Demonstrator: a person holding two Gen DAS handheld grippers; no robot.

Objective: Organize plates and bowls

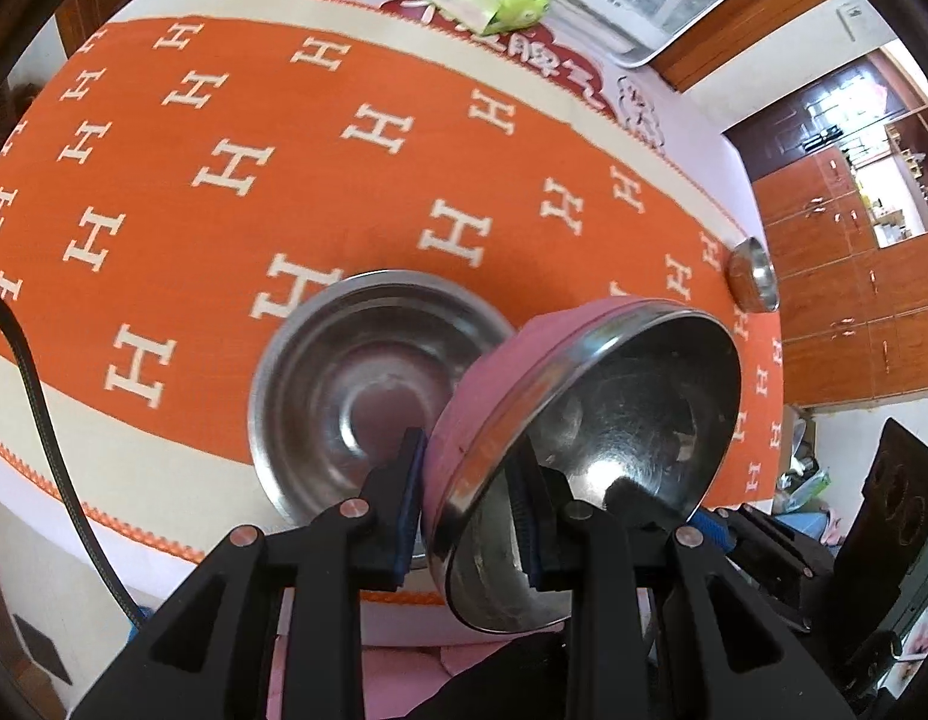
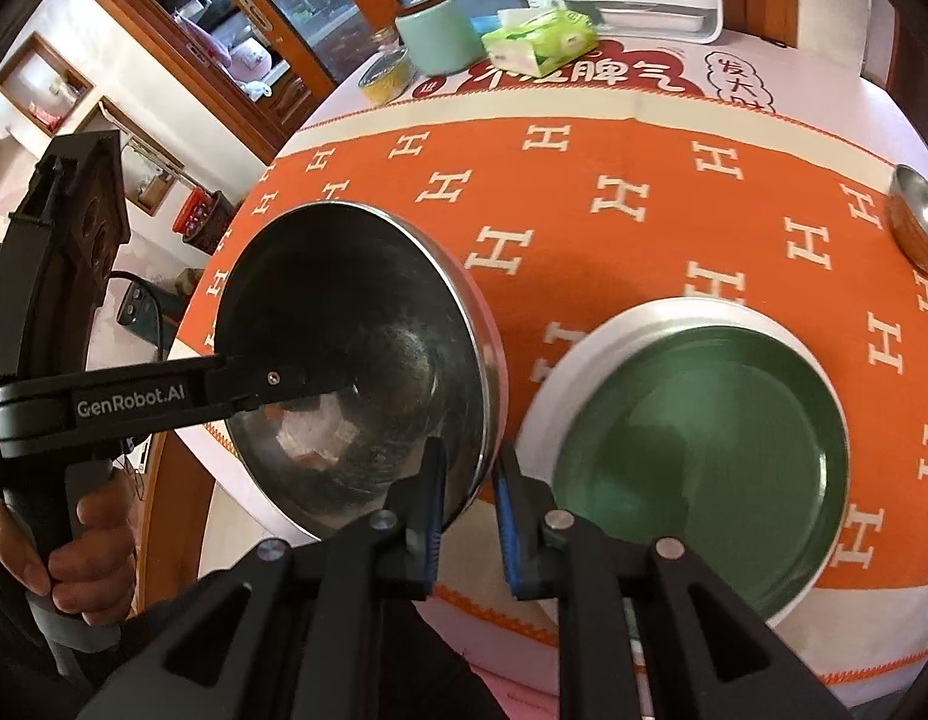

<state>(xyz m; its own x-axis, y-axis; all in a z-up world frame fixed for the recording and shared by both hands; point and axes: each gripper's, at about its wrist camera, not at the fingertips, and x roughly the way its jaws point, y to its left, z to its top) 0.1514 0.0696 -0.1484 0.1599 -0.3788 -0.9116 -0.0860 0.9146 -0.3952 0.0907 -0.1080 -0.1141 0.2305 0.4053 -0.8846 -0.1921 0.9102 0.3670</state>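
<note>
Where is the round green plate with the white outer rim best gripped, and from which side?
Probably its near rim, approached from the near side. The round green plate lies flat, face up, on the orange patterned cloth, so only the raised white rim gives a thin edge to pinch, one finger inside, one outside.

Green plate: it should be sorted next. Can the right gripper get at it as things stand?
Probably, but not straight away: the right gripper has its jaws astride the rim of the pink bowl, which the left gripper holds. Backed off that, the green plate lies uncovered right beside it.
</note>
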